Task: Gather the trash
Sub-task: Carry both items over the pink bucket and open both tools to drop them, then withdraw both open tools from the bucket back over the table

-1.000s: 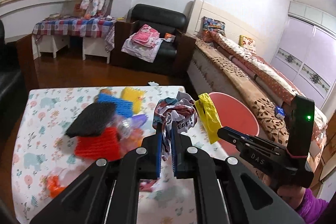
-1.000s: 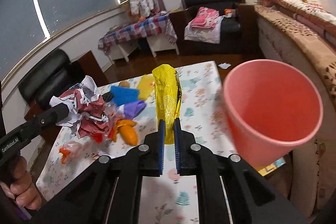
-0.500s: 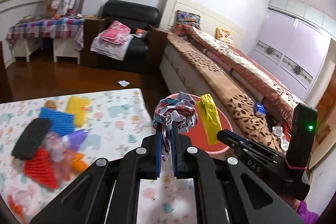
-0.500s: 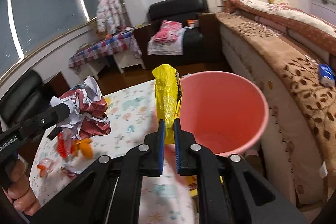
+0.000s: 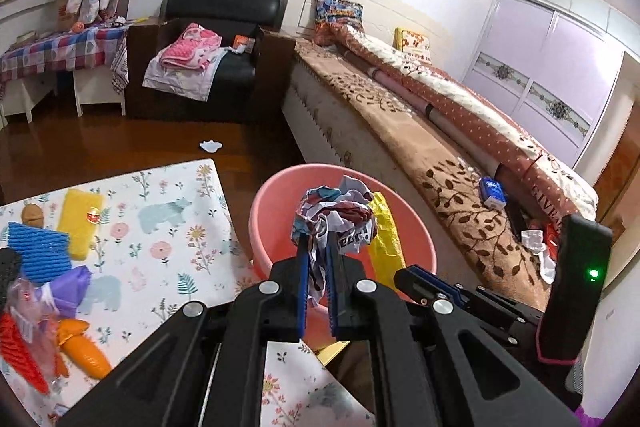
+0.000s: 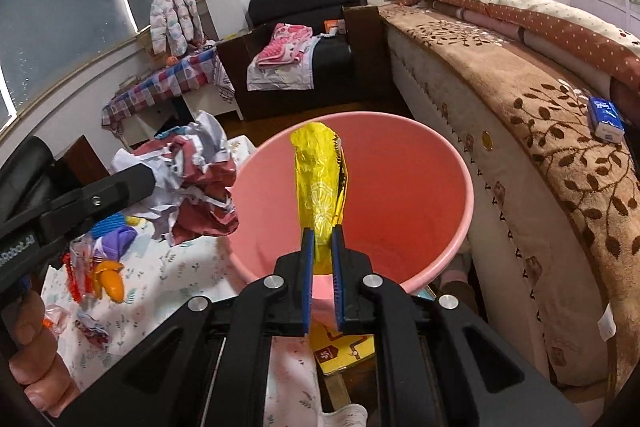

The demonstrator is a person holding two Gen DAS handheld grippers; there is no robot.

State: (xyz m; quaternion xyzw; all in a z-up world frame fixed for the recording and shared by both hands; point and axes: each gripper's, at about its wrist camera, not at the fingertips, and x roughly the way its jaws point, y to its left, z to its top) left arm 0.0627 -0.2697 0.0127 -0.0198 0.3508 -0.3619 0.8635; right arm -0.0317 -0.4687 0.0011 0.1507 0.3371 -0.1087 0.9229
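My left gripper (image 5: pixel 317 253) is shut on a crumpled red, white and blue paper wad (image 5: pixel 336 215) and holds it over the pink bin (image 5: pixel 272 203). The wad also shows in the right wrist view (image 6: pixel 192 179) at the bin's left rim. My right gripper (image 6: pixel 323 245) is shut on a yellow wrapper (image 6: pixel 322 179) and holds it upright above the open pink bin (image 6: pixel 420 195). The wrapper also shows in the left wrist view (image 5: pixel 386 239), just right of the wad.
A floral-cloth table (image 5: pixel 168 227) lies left of the bin with loose trash: a blue mesh piece (image 5: pixel 36 247), yellow piece (image 5: pixel 80 223), purple wrapper (image 5: pixel 68 287), orange item (image 5: pixel 84 349). A bed (image 5: pixel 440 147) runs along the right. A yellow booklet (image 6: pixel 340 351) lies below the bin.
Both grippers have moved right from over the table to above the pink bin, each still holding its item. The bin now sits directly beneath both.
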